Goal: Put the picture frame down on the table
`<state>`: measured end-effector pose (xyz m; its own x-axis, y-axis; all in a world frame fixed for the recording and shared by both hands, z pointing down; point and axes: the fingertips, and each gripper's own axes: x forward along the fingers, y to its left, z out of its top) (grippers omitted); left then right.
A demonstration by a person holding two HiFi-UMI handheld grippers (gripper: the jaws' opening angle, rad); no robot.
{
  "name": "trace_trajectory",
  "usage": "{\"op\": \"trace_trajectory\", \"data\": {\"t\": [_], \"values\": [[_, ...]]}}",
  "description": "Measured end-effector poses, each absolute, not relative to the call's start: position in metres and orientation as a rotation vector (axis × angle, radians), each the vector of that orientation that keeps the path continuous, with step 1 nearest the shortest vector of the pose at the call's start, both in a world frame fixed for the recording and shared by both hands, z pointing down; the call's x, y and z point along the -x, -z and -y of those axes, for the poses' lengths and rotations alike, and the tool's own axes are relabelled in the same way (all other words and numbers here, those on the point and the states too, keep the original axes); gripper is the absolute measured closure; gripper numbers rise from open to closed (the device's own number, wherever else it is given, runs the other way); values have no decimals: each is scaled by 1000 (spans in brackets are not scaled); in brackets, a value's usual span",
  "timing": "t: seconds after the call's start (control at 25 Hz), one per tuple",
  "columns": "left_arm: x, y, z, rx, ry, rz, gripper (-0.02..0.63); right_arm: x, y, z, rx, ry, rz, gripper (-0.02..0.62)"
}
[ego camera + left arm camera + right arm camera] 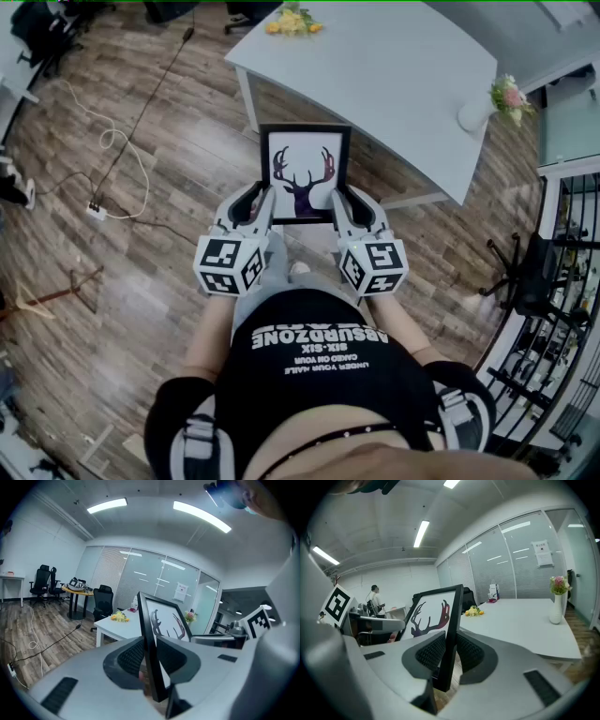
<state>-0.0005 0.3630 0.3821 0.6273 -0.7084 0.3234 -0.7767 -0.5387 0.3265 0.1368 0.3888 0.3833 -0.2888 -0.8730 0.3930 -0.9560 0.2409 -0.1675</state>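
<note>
Grip of 2 hand-held grippers (150, 663) (449, 656) on picture frame (306, 173) shows only in gripper views.

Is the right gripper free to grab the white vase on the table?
Probably not: the right gripper is shut on the picture frame, and the white vase stands well beyond it.

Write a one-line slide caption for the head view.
Left gripper and right gripper clamp the side edges of a black picture frame, held up in front of the white table.
</note>
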Motion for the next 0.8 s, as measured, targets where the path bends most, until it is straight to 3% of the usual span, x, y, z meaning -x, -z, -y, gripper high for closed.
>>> {"op": "trace_trajectory", "data": {"t": [0.8], "values": [[43, -370, -231, -2470, -144, 1149, 511, -94, -378, -258, -1765, -534, 2298, 508]]}}
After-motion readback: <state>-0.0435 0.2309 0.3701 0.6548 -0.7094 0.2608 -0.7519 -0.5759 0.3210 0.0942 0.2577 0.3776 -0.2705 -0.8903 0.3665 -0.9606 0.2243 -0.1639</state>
